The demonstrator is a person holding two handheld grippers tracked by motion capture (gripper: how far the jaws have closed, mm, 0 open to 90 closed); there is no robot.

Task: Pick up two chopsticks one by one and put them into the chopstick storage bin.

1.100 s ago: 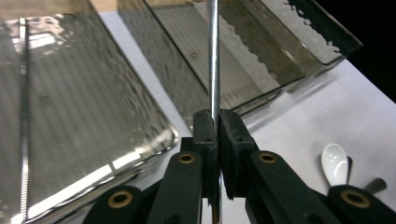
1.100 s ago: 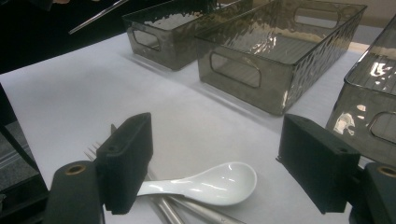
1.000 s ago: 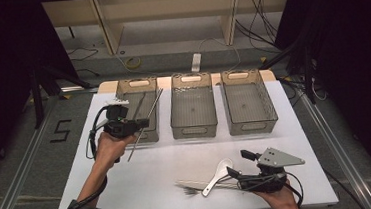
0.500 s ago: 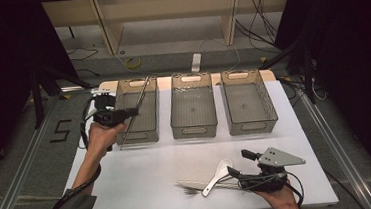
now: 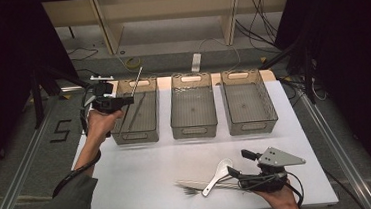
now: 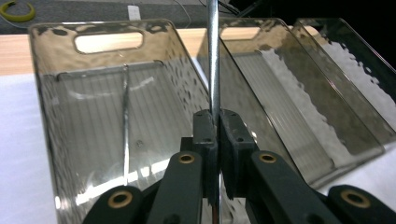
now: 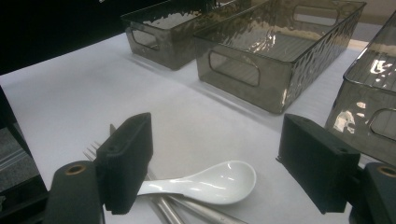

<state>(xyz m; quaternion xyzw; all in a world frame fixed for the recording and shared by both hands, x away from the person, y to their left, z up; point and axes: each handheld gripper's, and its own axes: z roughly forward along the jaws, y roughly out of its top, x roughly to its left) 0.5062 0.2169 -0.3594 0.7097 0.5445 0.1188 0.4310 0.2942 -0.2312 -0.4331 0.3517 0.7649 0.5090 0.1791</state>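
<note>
My left gripper (image 5: 129, 100) is shut on a thin metal rod (image 5: 138, 79) that sticks up past the far rim of the left grey bin (image 5: 126, 137). In the left gripper view the jaws (image 6: 217, 122) pinch that rod (image 6: 213, 56) over the bin (image 6: 56, 93), where another metal rod (image 6: 125, 116) lies on the floor. My right gripper (image 5: 235, 173) stands open near the front edge, with a white spoon (image 5: 218, 175) and metal cutlery (image 5: 192, 186) in front of it. The spoon (image 7: 210, 181) lies between its open jaws (image 7: 219, 161), untouched.
A middle bin (image 5: 194, 132) and a right bin (image 5: 251, 128) stand beside the left one along the back of the white table (image 5: 144, 173). Shelving and cables lie on the floor beyond the table. The person's left sleeve comes in at the bottom left.
My left hand has carried the rod away from the person and slightly up, along the left bin's near-left side. The right gripper has stayed still.
</note>
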